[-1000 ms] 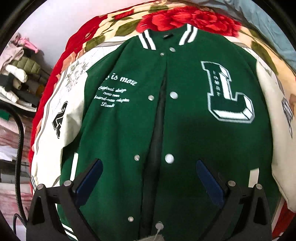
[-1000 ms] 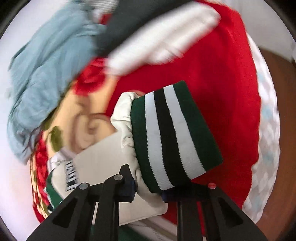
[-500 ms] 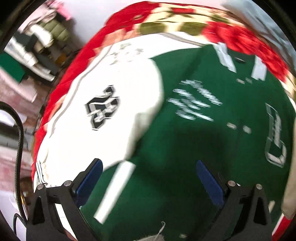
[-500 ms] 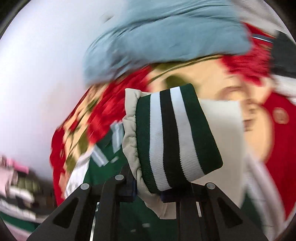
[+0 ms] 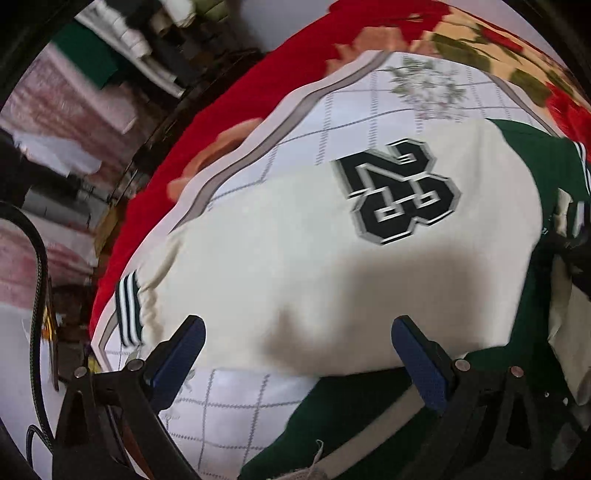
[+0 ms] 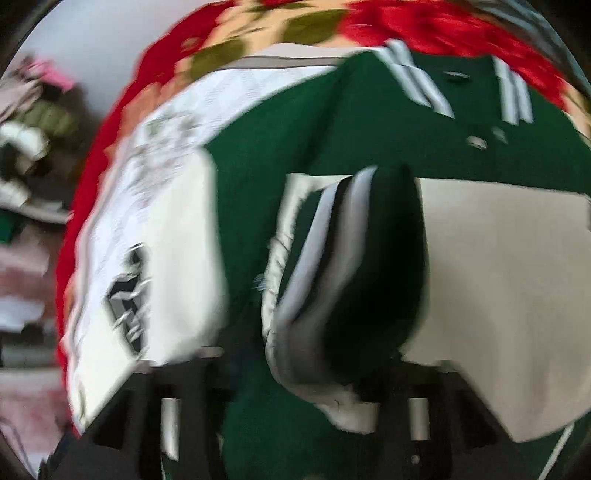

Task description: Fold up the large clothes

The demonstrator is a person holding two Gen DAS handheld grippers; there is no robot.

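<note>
A green varsity jacket [image 6: 295, 125] with cream sleeves lies front up on a bed. In the left wrist view its cream left sleeve [image 5: 295, 258] with a black "23" patch [image 5: 402, 192] fills the middle, ending in a striped cuff [image 5: 127, 310]. My left gripper [image 5: 295, 354] is open and empty just above that sleeve. My right gripper [image 6: 321, 373] is shut on the other sleeve's striped cuff [image 6: 354, 266] and holds the cream sleeve [image 6: 498, 288] across the green chest. The view is blurred.
A white checked sheet [image 5: 229, 406] lies over a red floral blanket [image 5: 229, 110] under the jacket. Past the bed's left edge stand shelves with piled clothes [image 5: 140, 33]. A black cable [image 5: 40, 295] hangs at the left.
My left gripper has swung left, from over the jacket's front to over the left sleeve. My right gripper has carried the held cuff from beside the bed over the jacket's chest.
</note>
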